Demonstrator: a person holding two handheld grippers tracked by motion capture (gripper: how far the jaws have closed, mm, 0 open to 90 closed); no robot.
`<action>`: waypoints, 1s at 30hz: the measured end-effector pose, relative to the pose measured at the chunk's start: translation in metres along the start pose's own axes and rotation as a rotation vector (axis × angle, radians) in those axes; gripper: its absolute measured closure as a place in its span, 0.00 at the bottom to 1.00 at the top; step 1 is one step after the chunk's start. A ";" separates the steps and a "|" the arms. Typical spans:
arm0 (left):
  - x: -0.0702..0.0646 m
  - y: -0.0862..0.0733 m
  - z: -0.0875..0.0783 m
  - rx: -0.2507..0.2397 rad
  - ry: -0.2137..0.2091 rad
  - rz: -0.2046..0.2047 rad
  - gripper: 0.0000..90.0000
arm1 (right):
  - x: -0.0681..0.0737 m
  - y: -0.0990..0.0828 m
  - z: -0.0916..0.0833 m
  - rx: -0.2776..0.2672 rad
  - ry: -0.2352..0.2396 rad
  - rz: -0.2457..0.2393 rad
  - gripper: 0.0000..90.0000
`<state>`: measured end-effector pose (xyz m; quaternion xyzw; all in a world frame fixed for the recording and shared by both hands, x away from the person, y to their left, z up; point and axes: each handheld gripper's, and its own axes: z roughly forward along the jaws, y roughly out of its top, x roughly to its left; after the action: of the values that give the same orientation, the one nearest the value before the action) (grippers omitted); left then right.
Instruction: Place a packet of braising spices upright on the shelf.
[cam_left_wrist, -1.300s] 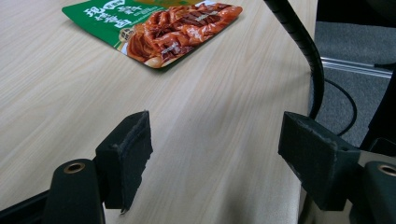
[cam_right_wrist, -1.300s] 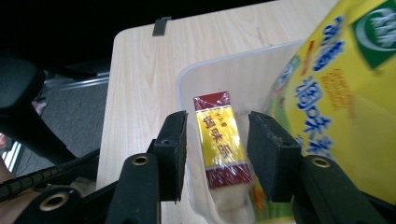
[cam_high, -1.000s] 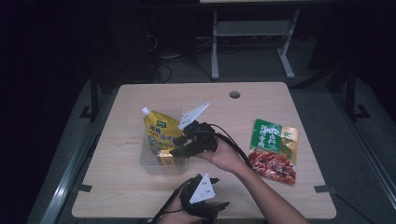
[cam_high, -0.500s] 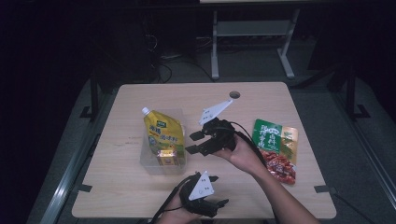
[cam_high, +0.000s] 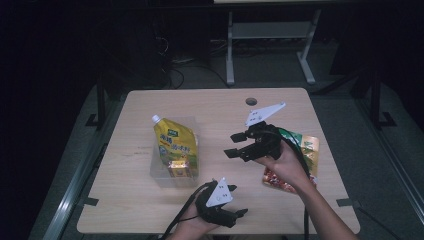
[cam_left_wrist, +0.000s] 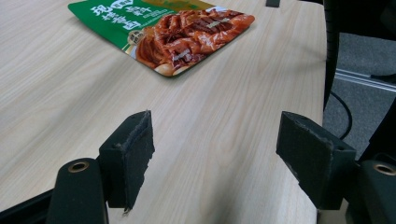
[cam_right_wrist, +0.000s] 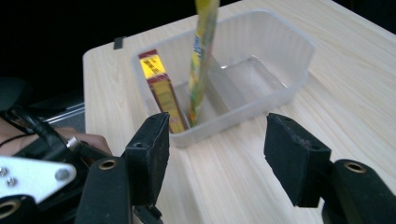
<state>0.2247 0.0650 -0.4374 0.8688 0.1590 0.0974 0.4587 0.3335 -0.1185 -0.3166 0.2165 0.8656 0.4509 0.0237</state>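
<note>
The right tongs (cam_high: 236, 144) hang empty above the surface (cam_high: 210, 102), their jaws just having opened, right of the clear tub (cam_high: 157, 172) holding the yellow spouted pouch (cam_high: 174, 141) and small box (cam_high: 178, 168). The left tongs (cam_high: 239, 205) rest apart near the front edge.

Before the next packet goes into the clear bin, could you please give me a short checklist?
1. Right tool empty, jaws just opened: ok.
2. Left tool open, nothing between its jaws: ok.
3. Yellow pouch standing in the clear bin: ok.
4. Small box upright beside it: ok.
5. Green packet flat on the table: ok.
6. Room for the packet in the bin: cannot tell.
</note>
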 end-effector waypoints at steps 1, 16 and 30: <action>0.000 0.001 0.001 0.000 0.003 0.002 0.30 | -0.001 -0.002 -0.002 -0.003 -0.008 0.004 0.42; 0.012 0.018 0.008 0.003 0.012 0.028 0.30 | -0.030 -0.036 -0.033 -0.012 -0.097 0.097 0.36; 0.019 0.031 0.024 0.006 0.003 0.022 0.34 | -0.048 -0.060 -0.056 -0.010 -0.162 0.178 0.33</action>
<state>0.2561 0.0374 -0.4246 0.8718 0.1505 0.1032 0.4547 0.3421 -0.2105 -0.3387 0.3283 0.8360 0.4364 0.0543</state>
